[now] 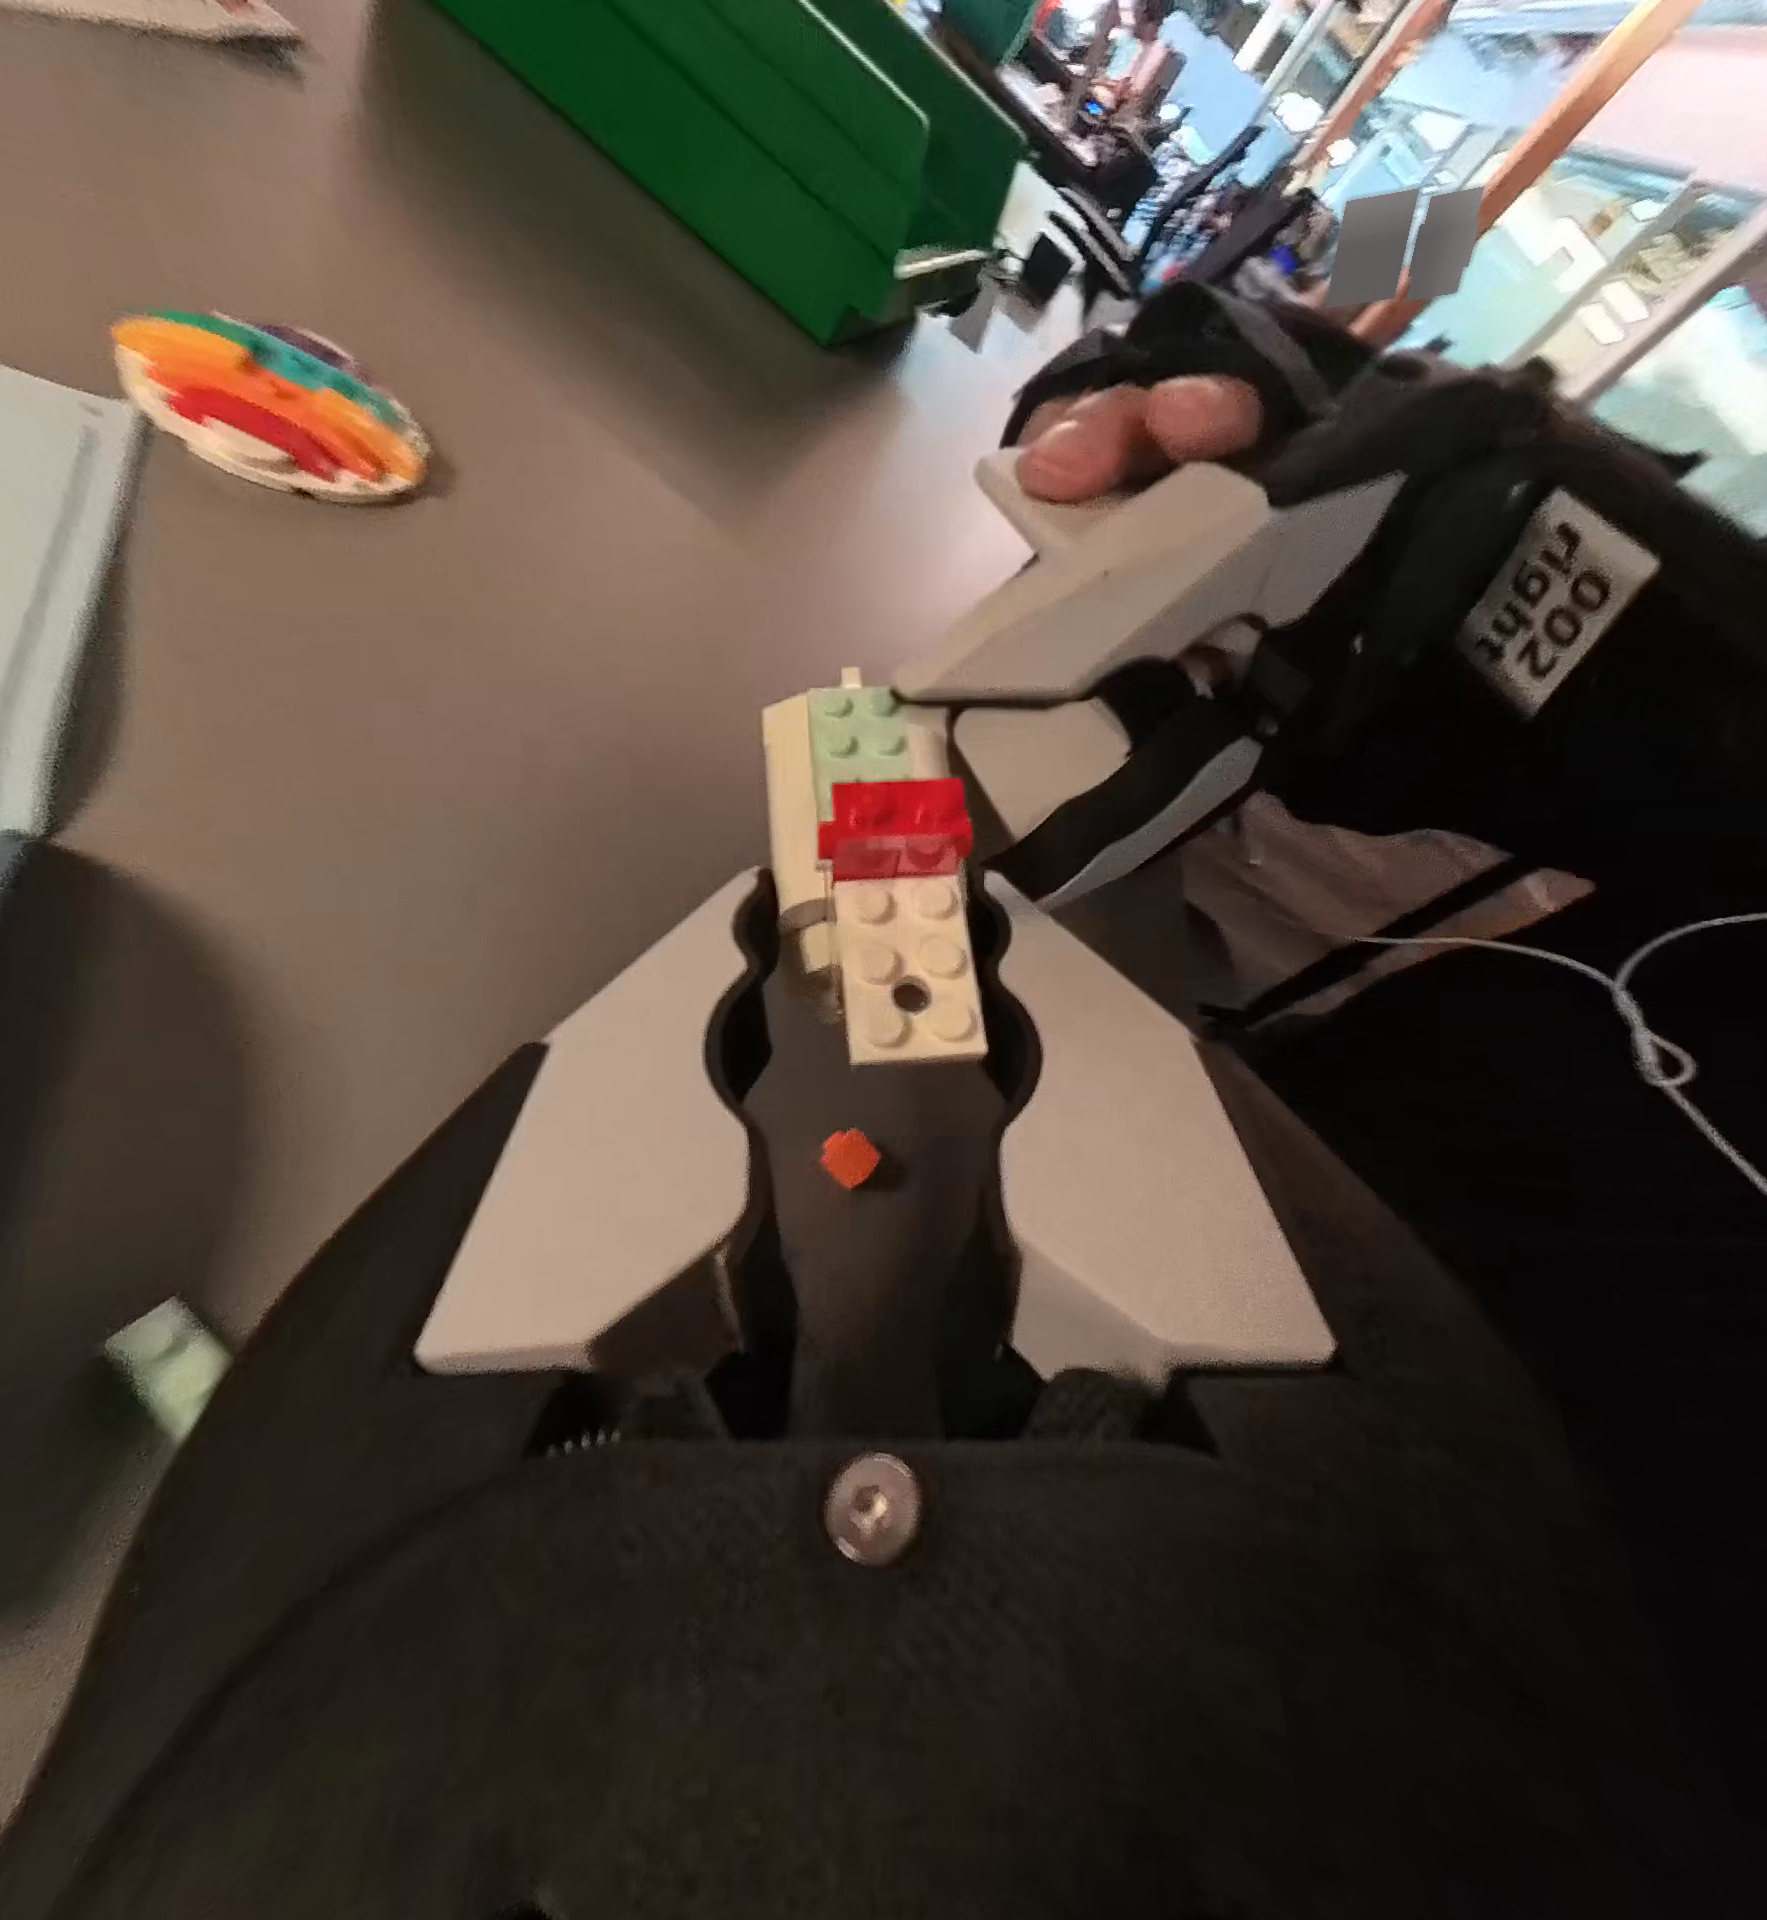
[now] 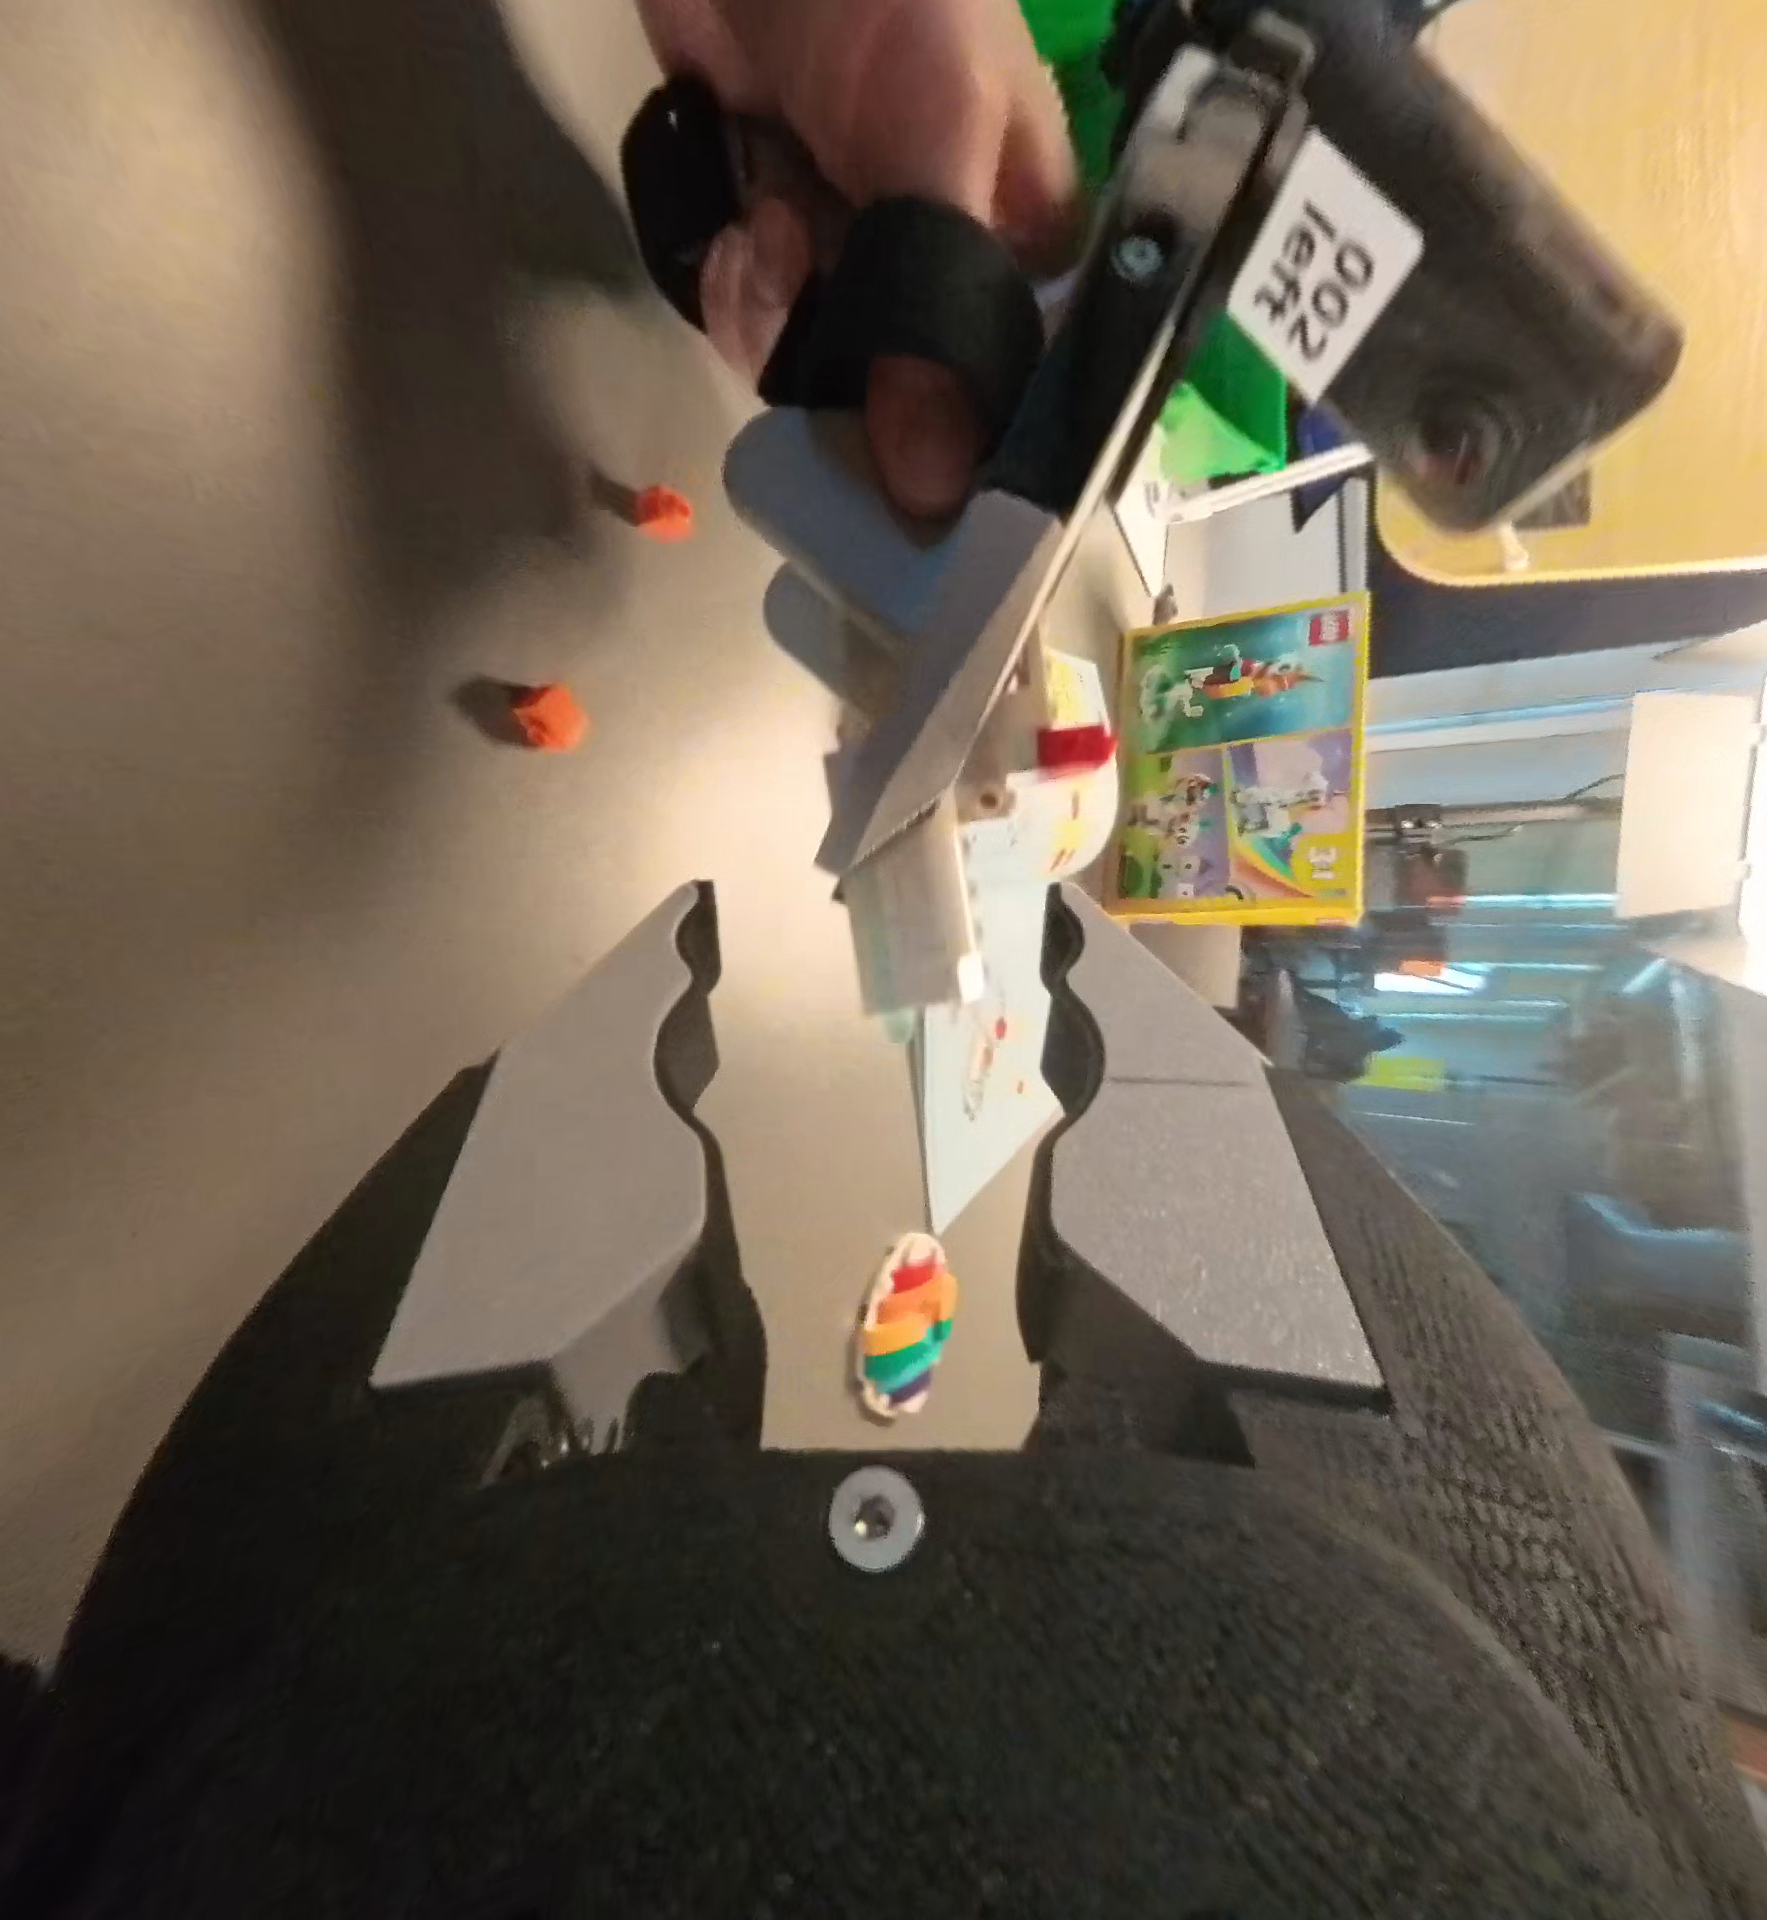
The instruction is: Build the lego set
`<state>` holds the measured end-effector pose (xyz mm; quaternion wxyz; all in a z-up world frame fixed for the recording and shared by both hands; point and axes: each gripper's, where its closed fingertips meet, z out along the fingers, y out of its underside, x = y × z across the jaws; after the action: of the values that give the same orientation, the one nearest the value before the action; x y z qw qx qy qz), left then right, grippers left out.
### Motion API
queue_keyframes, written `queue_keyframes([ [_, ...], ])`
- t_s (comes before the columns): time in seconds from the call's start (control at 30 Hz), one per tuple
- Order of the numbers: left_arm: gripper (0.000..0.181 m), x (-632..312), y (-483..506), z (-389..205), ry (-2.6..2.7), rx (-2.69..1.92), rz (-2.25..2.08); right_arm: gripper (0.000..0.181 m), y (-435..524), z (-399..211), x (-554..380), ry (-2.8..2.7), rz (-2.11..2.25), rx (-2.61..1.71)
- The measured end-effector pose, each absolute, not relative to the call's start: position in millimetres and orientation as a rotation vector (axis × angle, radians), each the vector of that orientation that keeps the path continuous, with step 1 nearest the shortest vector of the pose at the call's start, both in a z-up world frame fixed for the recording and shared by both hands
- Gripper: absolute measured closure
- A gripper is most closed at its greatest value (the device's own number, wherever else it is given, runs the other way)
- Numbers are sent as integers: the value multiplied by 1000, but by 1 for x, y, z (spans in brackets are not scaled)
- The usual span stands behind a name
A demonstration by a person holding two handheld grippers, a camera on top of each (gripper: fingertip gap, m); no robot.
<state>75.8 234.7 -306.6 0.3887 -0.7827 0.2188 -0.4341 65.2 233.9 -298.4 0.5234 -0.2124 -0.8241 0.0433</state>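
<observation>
left gripper (image 1: 874, 914): fingers closed on the near end of the lego model (image 1: 884, 883), held above the table (image 1: 443, 644) and tilted. the model is a white studded plate with a red clear piece across the middle and a pale green plate at the far end.

right gripper (image 2: 879, 904): seen from its own camera the fingers stand apart with nothing between them, rolled sideways. in the left view one fingertip (image 1: 910, 691) touches the far green end of the model; a gloved hand (image 1: 1170, 416) holds the gripper.

near surroundings: a small orange piece (image 1: 850, 1156) lies on the table below the model; two orange pieces (image 2: 546, 715) show in the right view. a pale green brick (image 1: 167, 1351) lies to the left.

farther: a rainbow disc (image 1: 271, 405), a booklet (image 2: 983, 1101), the set box (image 2: 1243, 769), green bins (image 1: 754, 135).
</observation>
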Motion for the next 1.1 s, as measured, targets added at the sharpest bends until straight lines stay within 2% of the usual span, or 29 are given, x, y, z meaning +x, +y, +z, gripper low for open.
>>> queue_keyframes([
  [0.07, 146, 61, 232, -299, 530, -1976, -977, 119, 235, -300, 70, -1976, 276, -613],
  [0.27, 146, 16, 202, -294, 374, -1993, -661, 136, 212, -339, 74, -2137, 931, -1035],
  [0.37, 146, 7, 181, -301, 318, -2031, -634, 142, 195, -352, 71, -2236, 1105, -1109],
  [0.53, 145, -9, 155, -322, 234, -2118, -499, 157, 186, -352, 44, -2173, 1149, -1249],
  [0.73, 145, -17, 141, -334, 209, -2157, -430, 150, 168, -356, 18, -2133, 1004, -1421],
  [1.1, 145, -25, 134, -332, 279, -2109, -311, 162, 170, -366, -3, -2077, 926, -1625],
])
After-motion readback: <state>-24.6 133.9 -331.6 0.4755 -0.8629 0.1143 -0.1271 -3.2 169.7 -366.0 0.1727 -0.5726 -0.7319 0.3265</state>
